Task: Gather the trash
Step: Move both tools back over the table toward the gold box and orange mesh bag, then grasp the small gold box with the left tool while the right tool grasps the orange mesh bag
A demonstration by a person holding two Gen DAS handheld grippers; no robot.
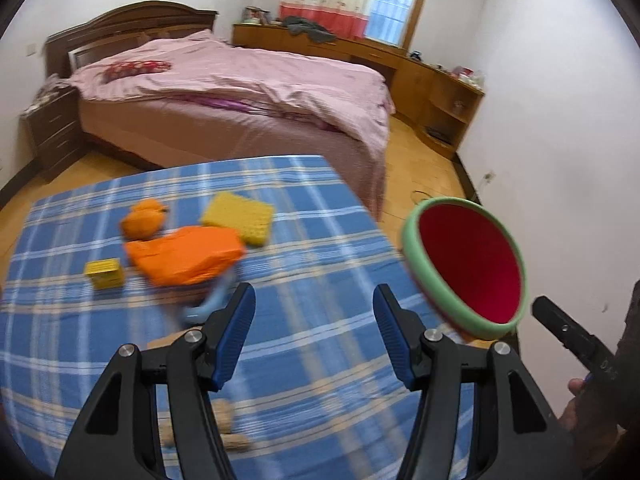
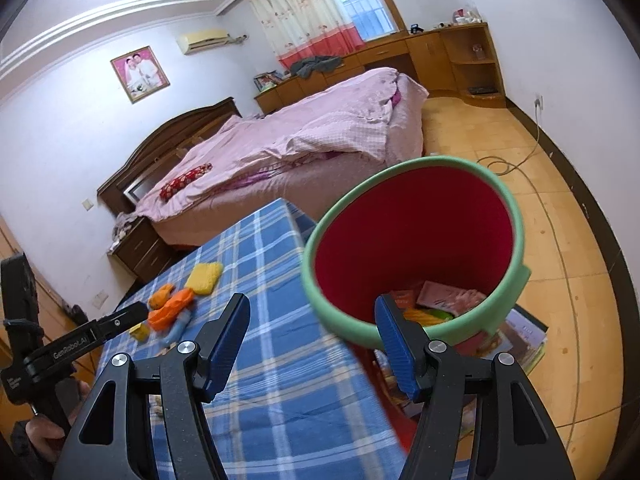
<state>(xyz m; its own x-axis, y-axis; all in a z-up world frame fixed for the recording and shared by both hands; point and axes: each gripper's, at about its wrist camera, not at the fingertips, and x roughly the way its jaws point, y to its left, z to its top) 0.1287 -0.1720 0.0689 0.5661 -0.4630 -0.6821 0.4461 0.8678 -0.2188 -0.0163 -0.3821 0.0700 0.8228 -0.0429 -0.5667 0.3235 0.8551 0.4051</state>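
Note:
A table with a blue plaid cloth (image 1: 312,216) (image 2: 260,248) carries an orange wrapper (image 1: 186,256) (image 2: 172,308), an orange peel (image 1: 144,222), a yellow pack (image 1: 240,216) (image 2: 204,276), a small yellow box (image 1: 104,274) and a light blue item (image 1: 208,304). Beside the table's right edge stands a red bin with a green rim (image 1: 468,260) (image 2: 412,224), with wrappers (image 2: 440,300) at its bottom. My left gripper (image 1: 314,292) hangs open over the cloth, holding nothing. My right gripper (image 2: 311,300) is open at the bin's near rim, nothing between its fingers.
A tan item (image 1: 224,416) lies on the cloth under my left gripper. A bed with pink bedding (image 1: 248,92) stands behind the table, a nightstand (image 1: 52,128) left of it, wooden cabinets (image 1: 436,92) along the far wall. Magazines (image 2: 524,332) and a cable (image 2: 520,164) lie on the floor.

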